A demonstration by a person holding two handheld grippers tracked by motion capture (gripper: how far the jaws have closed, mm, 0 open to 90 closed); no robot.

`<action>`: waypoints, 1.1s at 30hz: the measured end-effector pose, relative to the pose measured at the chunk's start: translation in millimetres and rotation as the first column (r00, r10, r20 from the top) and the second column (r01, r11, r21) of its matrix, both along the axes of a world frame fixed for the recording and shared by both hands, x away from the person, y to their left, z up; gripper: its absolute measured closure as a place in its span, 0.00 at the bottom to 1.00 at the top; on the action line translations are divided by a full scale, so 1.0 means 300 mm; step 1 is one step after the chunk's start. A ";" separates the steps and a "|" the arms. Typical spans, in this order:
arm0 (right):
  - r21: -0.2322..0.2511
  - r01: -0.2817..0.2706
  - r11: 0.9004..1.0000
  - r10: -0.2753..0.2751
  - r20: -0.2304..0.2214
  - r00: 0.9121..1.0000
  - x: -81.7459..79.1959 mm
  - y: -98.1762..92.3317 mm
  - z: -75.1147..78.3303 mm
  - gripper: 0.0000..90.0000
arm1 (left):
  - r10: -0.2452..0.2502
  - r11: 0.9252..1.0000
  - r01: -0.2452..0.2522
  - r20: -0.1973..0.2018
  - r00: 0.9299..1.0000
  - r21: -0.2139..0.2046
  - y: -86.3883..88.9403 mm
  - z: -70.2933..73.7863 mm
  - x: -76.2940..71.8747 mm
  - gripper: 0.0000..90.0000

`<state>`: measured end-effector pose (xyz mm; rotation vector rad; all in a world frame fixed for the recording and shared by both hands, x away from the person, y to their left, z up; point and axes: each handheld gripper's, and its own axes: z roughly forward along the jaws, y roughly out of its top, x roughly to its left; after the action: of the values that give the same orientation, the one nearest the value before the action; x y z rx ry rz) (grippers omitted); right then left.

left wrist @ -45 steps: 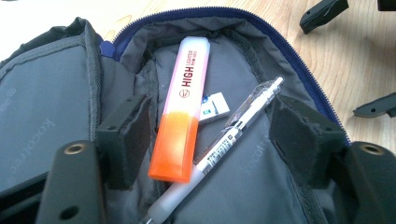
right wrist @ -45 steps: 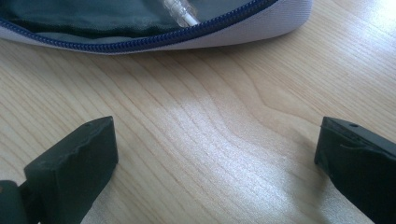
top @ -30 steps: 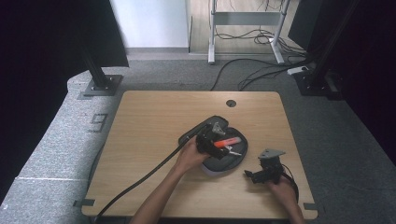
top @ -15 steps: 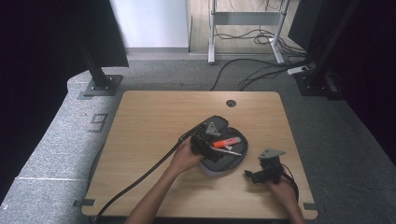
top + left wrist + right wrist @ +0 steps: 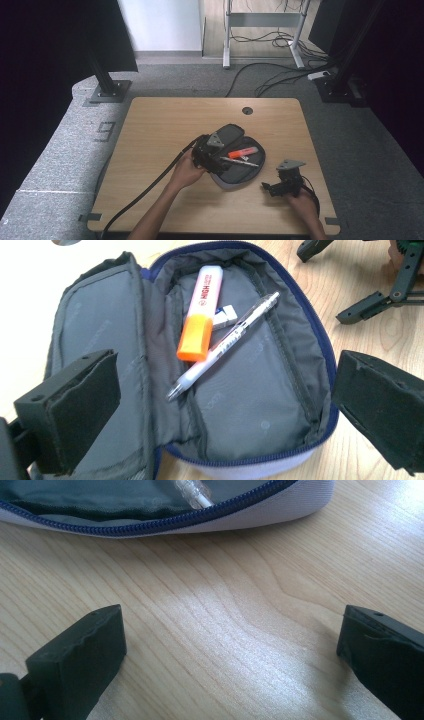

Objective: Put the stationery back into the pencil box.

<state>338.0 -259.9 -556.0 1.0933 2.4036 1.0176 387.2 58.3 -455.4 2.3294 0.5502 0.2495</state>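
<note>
A grey pencil case (image 5: pixel 240 172) with a blue zip lies open on the table. In the left gripper view the case (image 5: pixel 250 410) holds an orange highlighter (image 5: pixel 200 315), a clear pen (image 5: pixel 225 345) and a small white eraser (image 5: pixel 226 316). The highlighter (image 5: pixel 243 152) and pen (image 5: pixel 240 161) also show from above. My left gripper (image 5: pixel 220 159) hovers at the case's left edge, open (image 5: pixel 227 395); its jaws have just been opening, with nothing pressed between them. My right gripper (image 5: pixel 267 187) rests open (image 5: pixel 230 640) on bare wood, right of the case (image 5: pixel 165 515).
The wooden table (image 5: pixel 165 125) has a round cable hole (image 5: pixel 247 110) at the back. A thick black cable (image 5: pixel 145 192) trails from the left gripper to the front left. Black stand bases (image 5: pixel 107 92) and floor cables lie beyond the table.
My left gripper has drawn back to the left, off the middle of the case, and its jaws stand wider. The right gripper has kept still.
</note>
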 end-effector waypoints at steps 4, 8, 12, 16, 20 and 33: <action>0.000 0.000 1.000 0.000 0.000 1.000 0.000 0.000 0.000 0.00 | 0.014 1.000 -0.014 0.001 1.000 -0.017 0.039 0.011 -0.010 0.00; 0.000 0.001 1.000 -0.001 0.000 1.000 0.000 0.000 0.000 0.00 | 0.027 0.999 -0.027 0.008 1.000 -0.028 0.083 0.021 -0.021 0.00; 0.000 0.000 1.000 0.000 0.000 1.000 0.000 0.000 0.000 0.00 | 0.044 0.998 -0.043 0.015 0.999 -0.039 0.125 0.027 -0.029 0.00; 0.000 0.000 1.000 0.000 0.000 1.000 0.000 0.000 0.000 0.00 | 0.066 0.997 -0.065 0.018 0.998 -0.050 0.174 0.028 -0.035 0.00; 0.000 0.000 1.000 0.000 0.000 1.000 0.000 0.000 0.000 0.00 | 0.078 0.995 -0.076 0.028 0.997 -0.067 0.217 0.024 -0.045 0.00; -0.002 -0.001 1.000 0.001 -0.001 1.000 0.000 0.000 0.000 0.00 | 0.116 0.989 -0.111 0.052 0.992 -0.094 0.350 -0.026 -0.092 0.00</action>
<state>338.0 -259.9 -556.0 1.0924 2.4055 1.0155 359.7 163.2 -463.1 2.1992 0.6531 0.3372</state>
